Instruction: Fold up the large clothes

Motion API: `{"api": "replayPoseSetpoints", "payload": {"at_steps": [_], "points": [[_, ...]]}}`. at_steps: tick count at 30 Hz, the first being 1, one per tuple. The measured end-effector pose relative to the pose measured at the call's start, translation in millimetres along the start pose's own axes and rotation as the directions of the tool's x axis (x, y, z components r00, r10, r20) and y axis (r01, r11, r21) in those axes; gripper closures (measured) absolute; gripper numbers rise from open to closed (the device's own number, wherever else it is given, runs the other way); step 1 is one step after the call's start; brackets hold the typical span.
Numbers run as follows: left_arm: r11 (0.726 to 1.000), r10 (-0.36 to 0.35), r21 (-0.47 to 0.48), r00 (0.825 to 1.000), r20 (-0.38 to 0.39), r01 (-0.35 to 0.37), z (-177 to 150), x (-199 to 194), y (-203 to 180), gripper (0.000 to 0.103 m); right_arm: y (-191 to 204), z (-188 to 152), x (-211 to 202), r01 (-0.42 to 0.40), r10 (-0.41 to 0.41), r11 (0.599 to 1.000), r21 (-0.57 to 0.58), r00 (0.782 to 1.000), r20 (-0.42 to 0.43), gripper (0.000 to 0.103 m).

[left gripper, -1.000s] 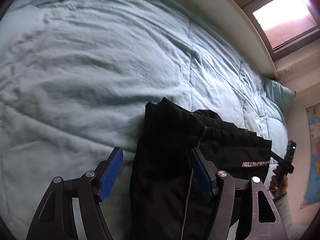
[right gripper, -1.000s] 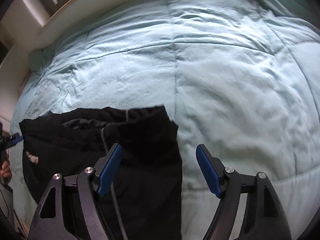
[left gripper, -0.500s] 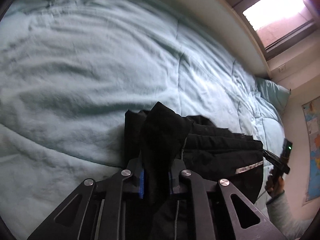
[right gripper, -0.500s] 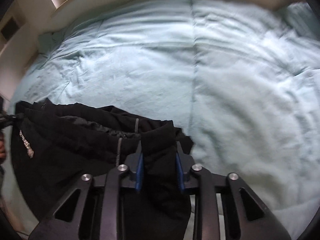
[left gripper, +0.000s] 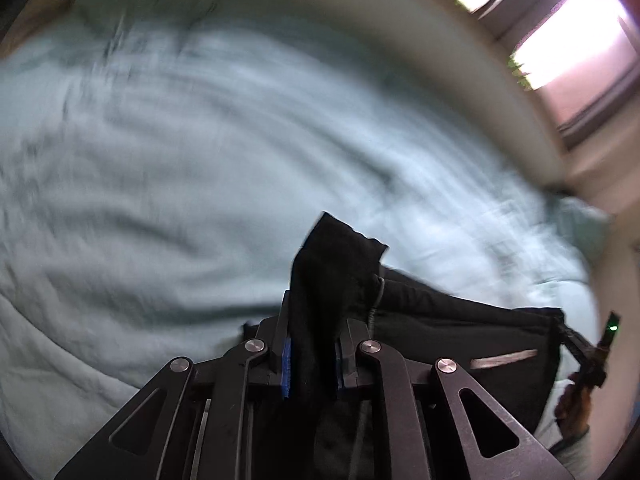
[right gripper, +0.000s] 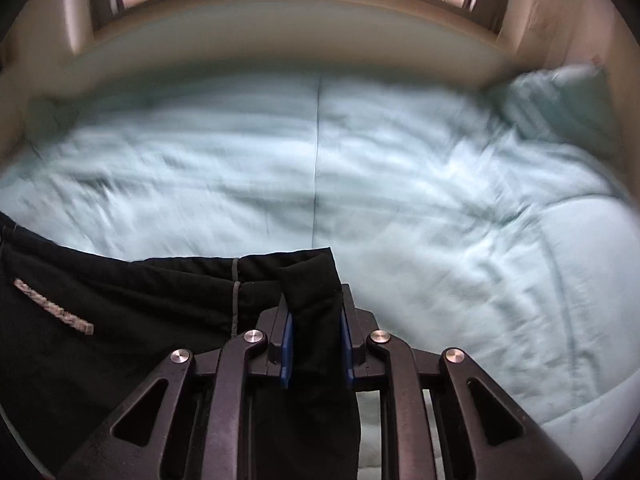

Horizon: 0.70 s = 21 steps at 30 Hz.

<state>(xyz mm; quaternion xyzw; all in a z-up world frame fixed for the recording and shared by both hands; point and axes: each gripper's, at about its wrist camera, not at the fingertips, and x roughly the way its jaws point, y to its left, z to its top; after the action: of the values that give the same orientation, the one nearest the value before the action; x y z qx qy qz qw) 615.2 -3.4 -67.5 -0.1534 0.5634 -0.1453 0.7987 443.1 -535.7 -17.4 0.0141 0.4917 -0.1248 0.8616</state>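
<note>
A black garment [left gripper: 460, 332] with a pale printed strip is held up over a light blue duvet [left gripper: 160, 168]. My left gripper [left gripper: 312, 356] is shut on one black corner that sticks up between its blue pads. My right gripper [right gripper: 316, 344] is shut on the other corner of the black garment [right gripper: 120, 320], which stretches away to the left. The right gripper and the hand holding it show at the far right of the left wrist view [left gripper: 588, 364]. Both views are blurred.
The duvet [right gripper: 400, 184] covers the whole bed. A pillow [right gripper: 560, 100] lies at the back right by the wall. Windows [left gripper: 572, 40] run along the far side behind a pale ledge [right gripper: 280, 40].
Both grippers went from open over the garment's edge to shut on its corners. They have since lifted the garment off the duvet, and both views tilted up toward the windows.
</note>
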Motion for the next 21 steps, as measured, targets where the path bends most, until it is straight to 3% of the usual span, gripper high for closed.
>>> {"api": "replayPoseSetpoints", "payload": {"at_steps": [2,5,8,10,12,14,17,21], "points": [[0.999,0.011,-0.032,0.998,-0.061,-0.013,-7,32,12,0.087,10,-11,44,0.007,-0.009,1.000,-0.019,0.996,-0.092,0.083],[0.998,-0.002,-0.064,0.997,-0.072,-0.003,-8,47,21,0.083,15,-29,76,-0.009,0.011,1.000,0.010,0.986,-0.167,0.083],[0.996,-0.048,-0.083,0.993,-0.105,0.039,-2,46,26,0.080,15,-33,81,-0.007,0.010,1.000,0.015,0.984,-0.179,0.079],[0.988,-0.115,-0.118,0.985,-0.127,0.100,2,39,35,0.079,13,-33,77,-0.010,0.012,1.000,0.011,0.982,-0.187,0.067],[0.971,-0.192,-0.169,0.973,-0.130,0.169,2,25,45,0.075,7,-32,66,0.002,0.002,1.000,0.024,0.982,-0.190,0.055],[0.954,-0.245,-0.201,0.965,-0.097,0.222,1,4,54,0.067,-1,-32,46,-0.007,0.015,0.999,0.045,0.987,-0.162,0.053],[0.965,-0.212,-0.169,0.976,-0.051,0.201,-9,-31,57,0.061,-12,-39,-2,-0.030,0.038,0.996,0.080,0.994,-0.099,0.053],[0.988,-0.134,-0.076,0.991,-0.012,0.132,-34,-70,41,0.060,-10,-59,-55,-0.101,0.109,0.986,0.135,0.993,-0.054,0.051]]}}
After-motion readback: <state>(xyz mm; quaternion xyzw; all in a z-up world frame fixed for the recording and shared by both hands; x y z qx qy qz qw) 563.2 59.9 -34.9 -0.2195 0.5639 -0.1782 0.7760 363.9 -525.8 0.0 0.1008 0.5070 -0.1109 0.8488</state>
